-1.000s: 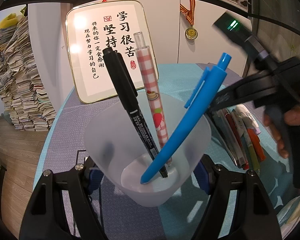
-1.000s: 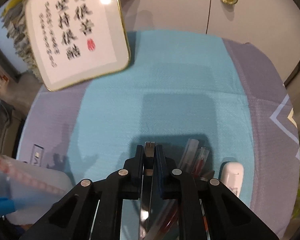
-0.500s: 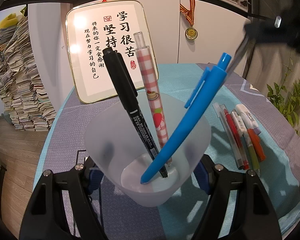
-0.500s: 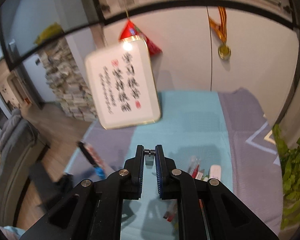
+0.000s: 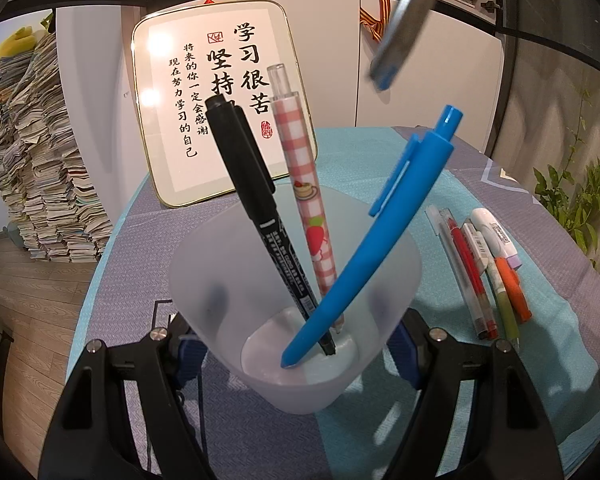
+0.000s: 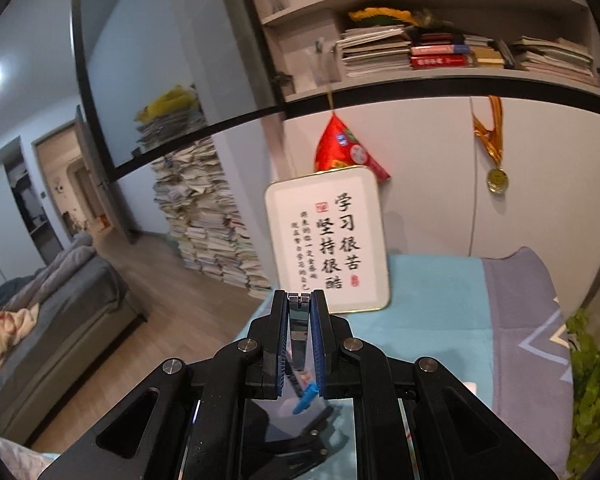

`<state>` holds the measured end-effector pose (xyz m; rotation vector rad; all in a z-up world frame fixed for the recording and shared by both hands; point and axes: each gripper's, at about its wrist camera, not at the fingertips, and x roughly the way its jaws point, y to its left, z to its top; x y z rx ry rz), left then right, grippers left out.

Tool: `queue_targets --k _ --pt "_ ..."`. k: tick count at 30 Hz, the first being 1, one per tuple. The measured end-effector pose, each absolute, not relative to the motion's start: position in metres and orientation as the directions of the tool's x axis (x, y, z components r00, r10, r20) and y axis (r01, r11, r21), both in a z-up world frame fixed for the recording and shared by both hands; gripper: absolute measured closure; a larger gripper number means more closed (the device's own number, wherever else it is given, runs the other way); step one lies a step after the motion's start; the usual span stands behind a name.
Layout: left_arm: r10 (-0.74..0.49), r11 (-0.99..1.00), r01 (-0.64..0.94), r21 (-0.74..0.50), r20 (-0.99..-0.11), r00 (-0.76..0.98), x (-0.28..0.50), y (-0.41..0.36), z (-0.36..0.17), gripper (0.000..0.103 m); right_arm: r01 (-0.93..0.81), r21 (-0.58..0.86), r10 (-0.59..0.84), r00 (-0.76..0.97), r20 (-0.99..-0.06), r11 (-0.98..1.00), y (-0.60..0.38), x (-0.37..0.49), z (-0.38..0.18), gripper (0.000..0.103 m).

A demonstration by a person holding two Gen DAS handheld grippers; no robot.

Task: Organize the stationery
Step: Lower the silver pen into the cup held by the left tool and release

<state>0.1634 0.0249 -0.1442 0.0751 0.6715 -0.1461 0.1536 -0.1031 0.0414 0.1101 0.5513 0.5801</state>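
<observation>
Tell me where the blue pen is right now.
In the left wrist view the blue pen stands tip-down in the frosted cup, leaning toward the right rim, just right of the red checked pen and black marker.

left hand-held gripper [image 5: 296, 344]: clamped, level | right hand-held gripper [image 6: 299, 312]: raised, seemingly pinched shut

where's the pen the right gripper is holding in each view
Left wrist: the gray pen hangs blurred at the top right, blue tip down, above the cup.
Right wrist: it is pinched in the right gripper, bottom center, its cap end poking up between the fingers.
Shared landmark: the framed calligraphy sign leaning against the white cabinet.
</observation>
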Motion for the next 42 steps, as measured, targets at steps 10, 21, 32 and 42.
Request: queue_targets --k 10,21,32,42 --pt "-0.111 0.987 0.159 0.022 -0.625 0.773 0.163 0.025 -0.144 0.029 -0.515 0.248 0.555 0.616 -0.559 0.821 -0.077 0.170 0.012 0.091" --pt "-0.111 0.987 0.159 0.022 -0.625 0.773 0.164 0.025 -0.144 0.029 -0.537 0.249 0.555 0.538 -0.634 0.806 -0.057 0.178 -0.012 0.091" --pt "-0.111 0.987 0.159 0.022 -0.624 0.773 0.163 0.025 -0.144 0.029 -0.536 0.282 0.563 0.482 -0.672 0.796 -0.054 0.184 -0.024 0.091" --pt "-0.110 0.987 0.158 0.023 -0.624 0.773 0.164 0.025 -0.144 0.029 -0.531 0.307 0.580 0.482 -0.657 0.790 -0.060 0.181 -0.019 0.091"
